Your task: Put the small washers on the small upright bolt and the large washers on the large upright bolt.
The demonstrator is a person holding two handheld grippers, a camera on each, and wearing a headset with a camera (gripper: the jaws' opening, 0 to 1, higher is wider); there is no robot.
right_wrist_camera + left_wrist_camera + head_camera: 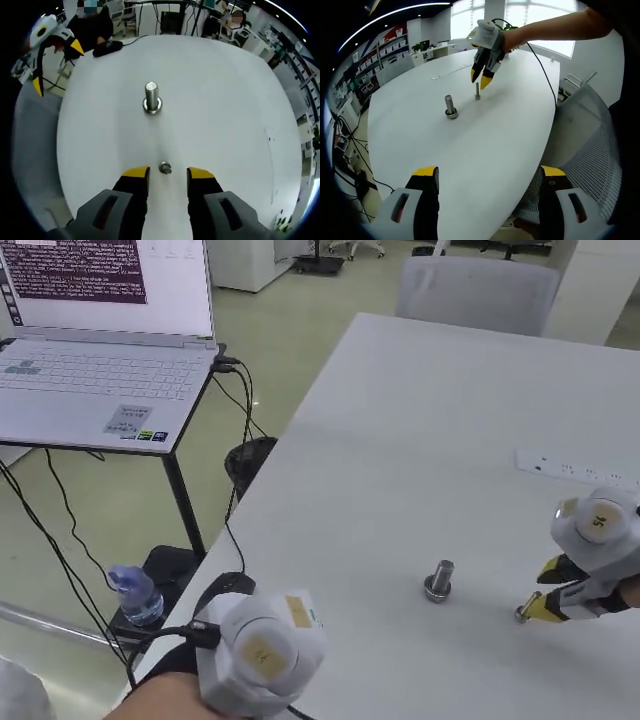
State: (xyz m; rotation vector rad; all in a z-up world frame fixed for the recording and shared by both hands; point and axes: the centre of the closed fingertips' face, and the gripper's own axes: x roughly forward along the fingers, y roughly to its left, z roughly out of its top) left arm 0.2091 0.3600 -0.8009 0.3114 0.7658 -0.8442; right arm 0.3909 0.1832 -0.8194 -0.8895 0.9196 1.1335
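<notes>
Two hand-held grippers work at a white table (400, 440). The right hand-held gripper (168, 173) has its yellow-tipped jaws a narrow way apart, one on each side of the small upright bolt (164, 168). A sliver of table shows on each side of that bolt, so the jaws do not appear to touch it. The left hand-held gripper (488, 172) is spread wide with nothing between its jaws, and sits well apart from the large upright bolt (439, 580), towards the table's near edge.

The large upright bolt stands on the table. In the head view the small upright bolt stands near it, to its right. A white power strip (575, 470) lies beyond the large bolt on its far right. A grey chair (475, 290) is at the table's far side. Well to the left of the large bolt, off the table, an open laptop (100, 350) sits on a stand with cables hanging, and a water bottle (135, 595) stands below it.

A wider ring sits at the foot of the large bolt; whether it is a washer or the bolt's head cannot be told. Any washer at the right jaws is too small to make out.
</notes>
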